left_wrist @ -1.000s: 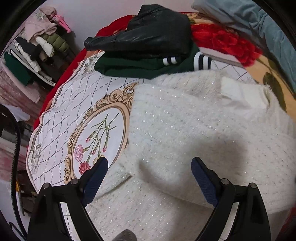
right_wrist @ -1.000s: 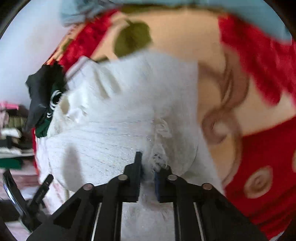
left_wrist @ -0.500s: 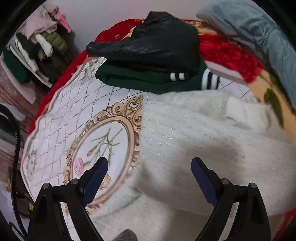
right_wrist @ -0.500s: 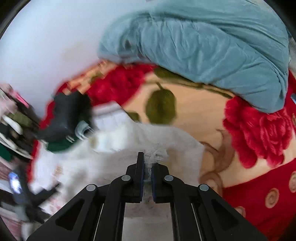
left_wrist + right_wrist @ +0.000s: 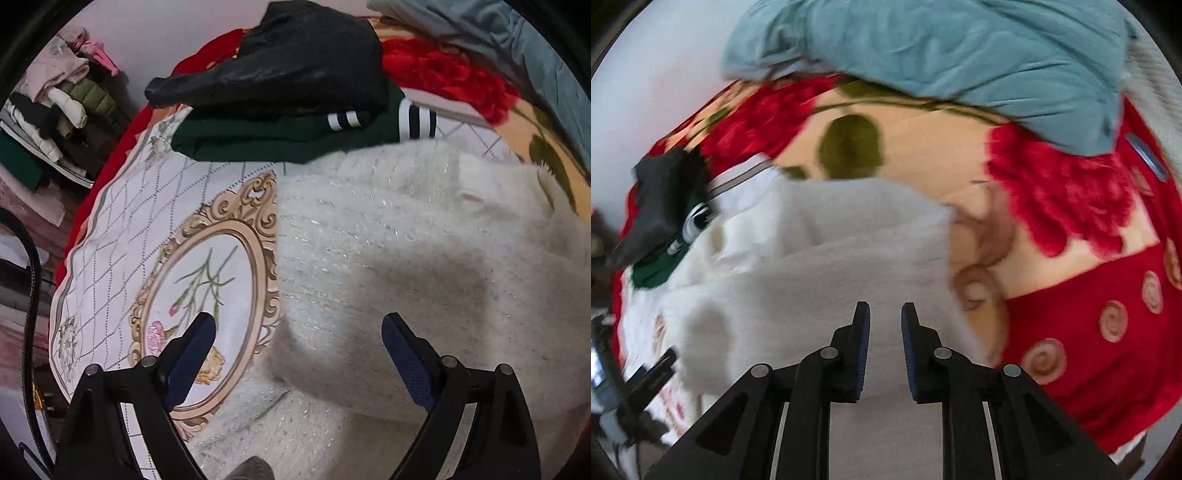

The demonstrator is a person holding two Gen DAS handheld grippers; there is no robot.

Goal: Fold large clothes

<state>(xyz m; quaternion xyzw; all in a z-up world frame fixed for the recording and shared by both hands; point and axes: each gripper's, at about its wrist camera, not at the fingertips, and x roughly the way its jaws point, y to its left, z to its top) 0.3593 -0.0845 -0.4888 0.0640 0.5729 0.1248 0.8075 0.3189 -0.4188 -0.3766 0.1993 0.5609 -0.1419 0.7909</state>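
We hold the left gripper [image 5: 299, 347] above the bed with its fingers [image 5: 192, 350] spread wide apart, gripping nothing. Between and ahead of them lies the white fluffy sweater [image 5: 406, 258], folded over on itself on the white quilted cloth [image 5: 147, 229] with the framed flower print. Just beyond the sweater sits a folded dark green garment [image 5: 273, 136] with white stripes, and a black jacket [image 5: 295, 70] rests on top of it. Our right gripper [image 5: 884, 317] hovers over the same sweater [image 5: 820, 258]; its fingers [image 5: 862, 325] stand a little apart and clasp nothing. Past the sweater we see the red floral blanket [image 5: 1071, 206] and a blue-grey duvet [image 5: 942, 55] heaped at the far side.
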